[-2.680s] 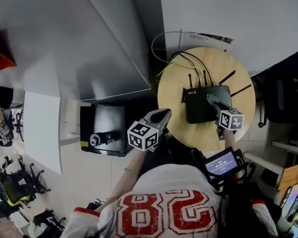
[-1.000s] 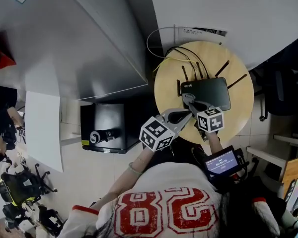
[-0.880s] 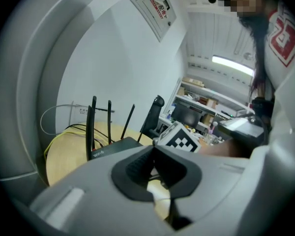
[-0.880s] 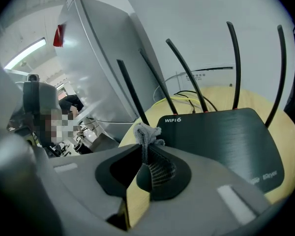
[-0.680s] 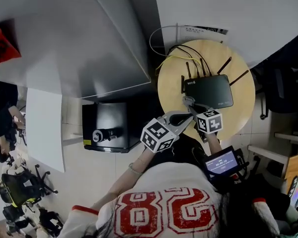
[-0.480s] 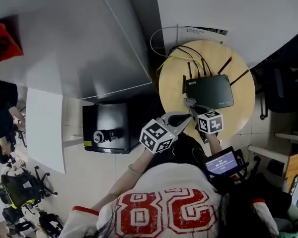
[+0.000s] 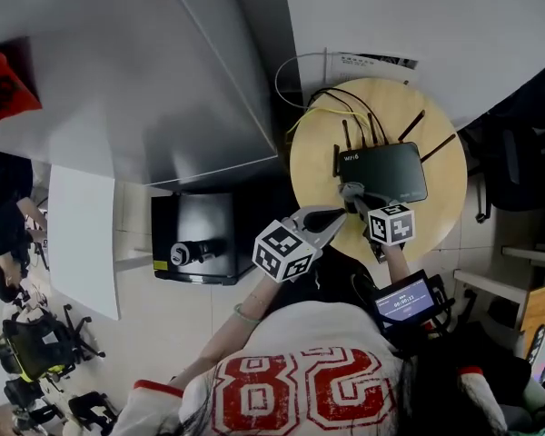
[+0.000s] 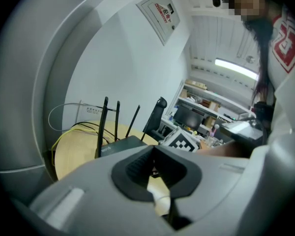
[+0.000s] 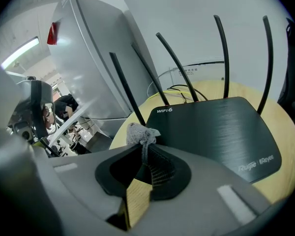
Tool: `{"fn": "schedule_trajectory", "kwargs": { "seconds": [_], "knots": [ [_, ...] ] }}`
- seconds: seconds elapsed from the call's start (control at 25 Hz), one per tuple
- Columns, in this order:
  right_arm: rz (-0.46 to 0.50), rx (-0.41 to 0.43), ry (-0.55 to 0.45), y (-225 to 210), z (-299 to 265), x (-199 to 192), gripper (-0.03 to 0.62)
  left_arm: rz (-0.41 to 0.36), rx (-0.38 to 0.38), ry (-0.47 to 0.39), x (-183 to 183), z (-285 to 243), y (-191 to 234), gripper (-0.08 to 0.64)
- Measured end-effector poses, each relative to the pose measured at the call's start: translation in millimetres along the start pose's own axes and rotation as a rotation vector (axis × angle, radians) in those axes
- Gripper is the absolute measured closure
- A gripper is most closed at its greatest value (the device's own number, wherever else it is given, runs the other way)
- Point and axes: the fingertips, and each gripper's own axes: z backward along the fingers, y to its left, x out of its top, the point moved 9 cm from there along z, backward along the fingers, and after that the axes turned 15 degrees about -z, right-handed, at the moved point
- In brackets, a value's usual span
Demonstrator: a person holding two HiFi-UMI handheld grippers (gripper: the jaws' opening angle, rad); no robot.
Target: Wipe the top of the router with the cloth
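Note:
The black router (image 7: 386, 173) lies on a round wooden table (image 7: 436, 216), its antennas (image 9: 171, 58) standing up at the back. My right gripper (image 7: 351, 192) is at the router's near left corner, shut on a small bunched grey cloth (image 9: 139, 133). In the right gripper view the cloth pokes up from the right gripper (image 9: 145, 156), just short of the router (image 9: 216, 127). My left gripper (image 7: 339, 214) hovers over the table's near edge, shut with nothing in it; the left gripper (image 8: 154, 170) looks toward the router (image 8: 124, 143).
Yellow and black cables (image 7: 331, 107) and a white cable loop (image 7: 300, 66) run off the table's back. A tall grey cabinet (image 7: 145, 80) stands to the left, with a black box (image 7: 195, 239) on the floor. A dark chair (image 7: 509, 166) is at the right.
Since 2.7 s ago my right gripper has drawn back from the router's top to its near left corner. My left gripper moved right, over the table's edge. Little has shifted in the last second.

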Motion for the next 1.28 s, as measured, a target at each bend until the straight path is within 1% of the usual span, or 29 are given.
{"fn": "schedule_trajectory", "kwargs": {
  "seconds": [0.16,0.36,0.68,1.0,1.16,1.28],
  "knots": [
    [-0.010,-0.002,-0.008,-12,6,3,0.554,0.001,-0.005,0.006,2,-11,1,0.558],
    [-0.045,-0.034,-0.036,-36,19,8,0.554,0.001,-0.017,0.010,5,-27,2,0.558],
    [-0.118,-0.126,-0.105,-92,52,22,0.554,-0.001,-0.030,0.013,10,-50,3,0.558],
    [-0.190,-0.225,-0.178,-143,85,34,0.554,0.001,-0.028,0.026,12,-60,3,0.558],
    [-0.218,-0.262,-0.205,-161,96,35,0.554,0.000,-0.032,0.041,10,-62,1,0.558],
    [-0.237,-0.274,-0.213,-168,100,32,0.554,-0.002,-0.033,0.041,11,-63,0,0.558]
  ]
}}
